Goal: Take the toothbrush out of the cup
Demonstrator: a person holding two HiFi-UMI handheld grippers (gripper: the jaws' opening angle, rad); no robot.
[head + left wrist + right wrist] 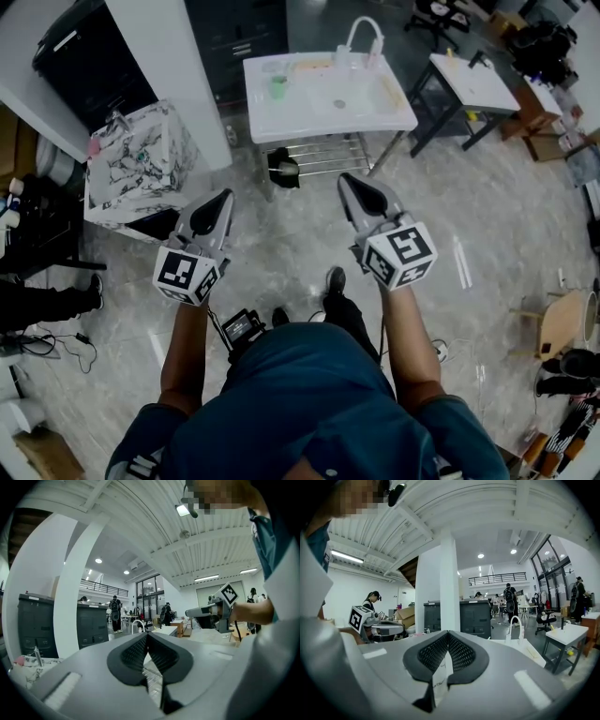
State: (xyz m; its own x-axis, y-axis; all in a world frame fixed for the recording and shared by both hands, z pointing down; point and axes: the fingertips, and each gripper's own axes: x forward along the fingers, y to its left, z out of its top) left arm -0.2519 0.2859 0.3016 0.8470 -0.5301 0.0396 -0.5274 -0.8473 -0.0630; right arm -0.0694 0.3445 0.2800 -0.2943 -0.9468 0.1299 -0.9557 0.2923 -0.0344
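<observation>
A small green cup stands on the left part of a white sink table some way ahead on the floor; whether it holds a toothbrush is too small to tell. My left gripper and right gripper are held side by side, level, well short of the table. Both are shut with nothing between the pads. In the left gripper view the left gripper has its jaws meeting at the tips, and the right gripper shows at the right. In the right gripper view the right gripper is likewise closed, with the white faucet beyond.
A marble-patterned basin unit stands at the left beside a white pillar and a black cabinet. A black object lies on the floor under the sink table. A small white side table stands right of it. Several people are in the background.
</observation>
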